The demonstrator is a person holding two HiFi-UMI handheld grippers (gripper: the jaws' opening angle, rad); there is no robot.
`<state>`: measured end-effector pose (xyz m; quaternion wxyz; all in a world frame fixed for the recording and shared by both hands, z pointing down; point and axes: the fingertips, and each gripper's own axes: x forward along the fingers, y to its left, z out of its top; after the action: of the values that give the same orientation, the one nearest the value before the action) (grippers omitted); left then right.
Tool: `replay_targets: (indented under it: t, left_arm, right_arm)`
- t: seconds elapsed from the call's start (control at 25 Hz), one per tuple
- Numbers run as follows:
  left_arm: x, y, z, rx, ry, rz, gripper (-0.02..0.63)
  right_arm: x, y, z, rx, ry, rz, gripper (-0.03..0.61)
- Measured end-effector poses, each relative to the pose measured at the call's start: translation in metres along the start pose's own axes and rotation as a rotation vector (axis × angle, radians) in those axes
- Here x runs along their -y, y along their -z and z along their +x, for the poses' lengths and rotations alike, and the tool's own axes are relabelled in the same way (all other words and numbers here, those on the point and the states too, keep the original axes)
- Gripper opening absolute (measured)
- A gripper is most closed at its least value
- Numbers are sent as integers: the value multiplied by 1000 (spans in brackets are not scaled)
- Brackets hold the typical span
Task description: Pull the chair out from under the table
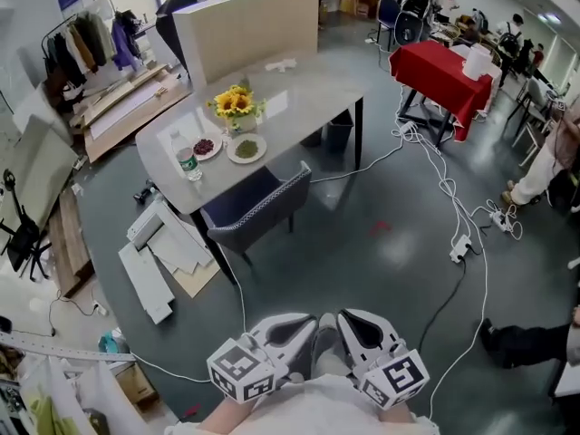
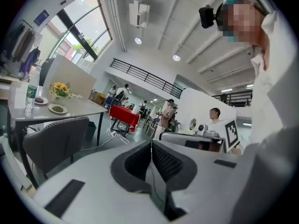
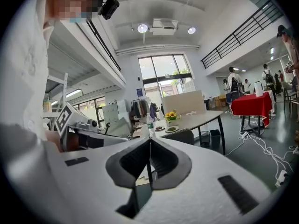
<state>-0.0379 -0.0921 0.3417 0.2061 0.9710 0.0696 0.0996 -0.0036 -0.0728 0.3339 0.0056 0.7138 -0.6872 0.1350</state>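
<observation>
**Q:** Where is the chair, and why does it sit that way?

**A:** The chair is dark with a pale-edged back. Its seat is tucked under the near edge of the surface, and its back is turned toward the person. The back's rim is therefore probably the part to grip.

**Q:** What stands around it?

**A:** Sunflowers, two plates and a bottle stand on the surface at the chair's end. An even pull would likely spare them a jolt. Pale boards lie on the floor just beside the chair. The floor on the person's side of it is bare, which leaves a path for the pull.

**Q:** And the grippers?

**A:** The left hand-held gripper and the right hand-held gripper each have their jaws closed pad to pad, with nothing held. They sit side by side close to the body, aimed toward the chair but well apart from it. This looks like the approach stage, and the jaws would need to part before they could grip.
</observation>
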Motion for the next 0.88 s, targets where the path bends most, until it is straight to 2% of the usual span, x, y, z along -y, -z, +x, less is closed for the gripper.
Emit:
replay_targets:
  t: [0.44, 0.68, 0.88]
  left_arm:
    - [-66, -79, 108, 78, -89, 48, 15]
    - [-91, -96, 154, 113, -142, 44, 15]
    - [-103, -89, 172, 113, -183, -2, 15]
  right_arm:
    - [130, -66, 70, 41, -83, -51, 3]
    - [180, -80, 96, 42, -150, -68, 3]
    - [196, -71, 111, 2, -204, -52, 3]
